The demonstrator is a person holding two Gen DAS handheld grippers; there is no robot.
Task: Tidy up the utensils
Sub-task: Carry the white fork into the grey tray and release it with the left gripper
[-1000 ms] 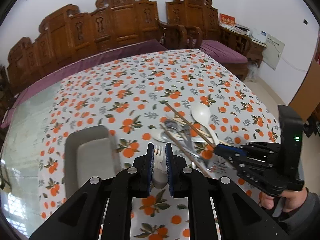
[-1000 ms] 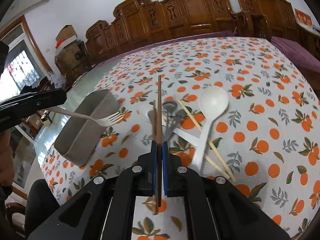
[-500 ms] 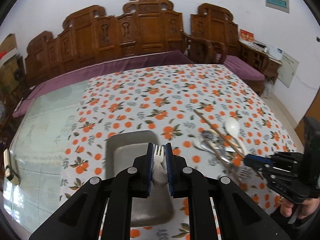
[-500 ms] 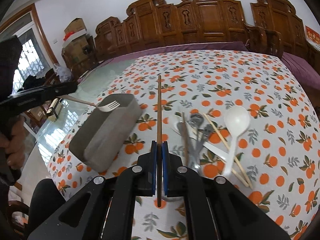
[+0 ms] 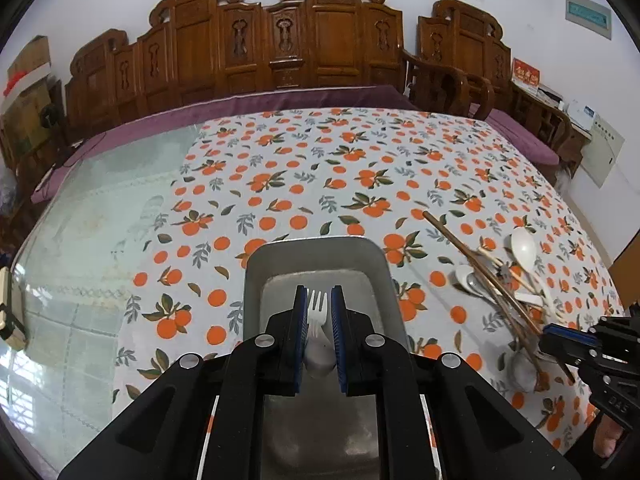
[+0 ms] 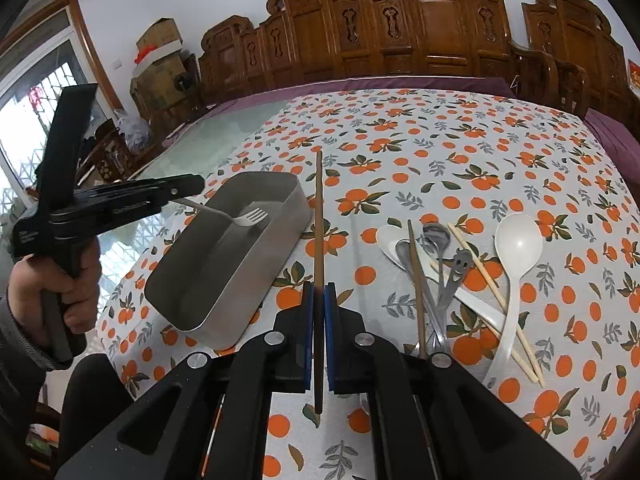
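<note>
My left gripper is shut on a white plastic fork and holds it over the grey metal box. In the right wrist view the left gripper holds the fork with its tines above the box. My right gripper is shut on a dark brown chopstick, held above the cloth just right of the box. It also shows at the right edge of the left wrist view.
A pile of utensils lies on the orange-print tablecloth: a white ladle, metal spoons, pale chopsticks, a second dark chopstick. Bare glass tabletop lies left. Carved wooden benches stand behind the table.
My left gripper has carried the fork leftward from the pile to above the grey box. My right gripper has lifted the dark chopstick and drifted left toward the box.
</note>
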